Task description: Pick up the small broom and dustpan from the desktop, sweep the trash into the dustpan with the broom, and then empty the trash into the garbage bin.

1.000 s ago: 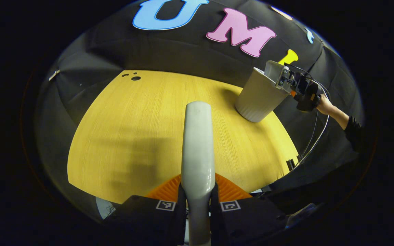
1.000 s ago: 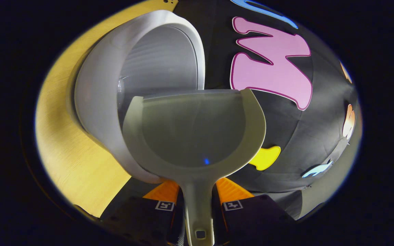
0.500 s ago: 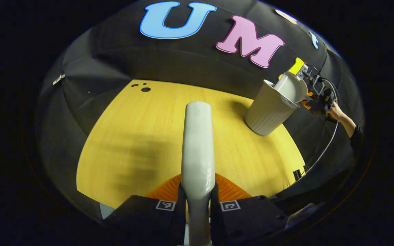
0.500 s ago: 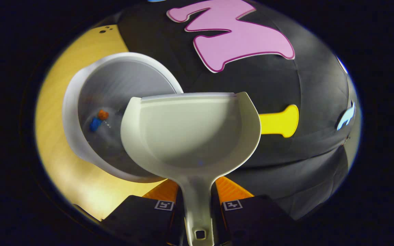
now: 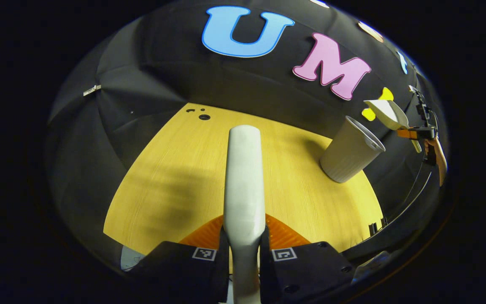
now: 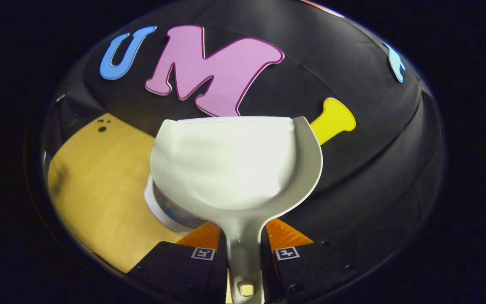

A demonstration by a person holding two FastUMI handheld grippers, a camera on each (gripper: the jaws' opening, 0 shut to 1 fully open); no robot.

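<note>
In the left gripper view my left gripper (image 5: 244,236) is shut on the pale broom handle (image 5: 244,177), which points forward over the yellow desktop (image 5: 175,181). The grey ribbed garbage bin (image 5: 349,150) stands at the table's far right. Above and right of it the dustpan (image 5: 385,113) is held by the right gripper (image 5: 414,133). In the right gripper view my right gripper (image 6: 244,249) is shut on the handle of the pale dustpan (image 6: 234,164), whose scoop looks empty and roughly level. The bin's rim (image 6: 156,209) peeks out below the pan, with small blue and orange bits inside.
The desktop (image 6: 95,185) has a few small dark holes (image 5: 201,115) near its far edge. Black cloth walls close in the table on all sides. A cable (image 5: 411,190) hangs at the right edge.
The right gripper has lifted the dustpan up and away from the bin's mouth and levelled it; the trash now lies in the bin. The left gripper's view has shifted slightly left.
</note>
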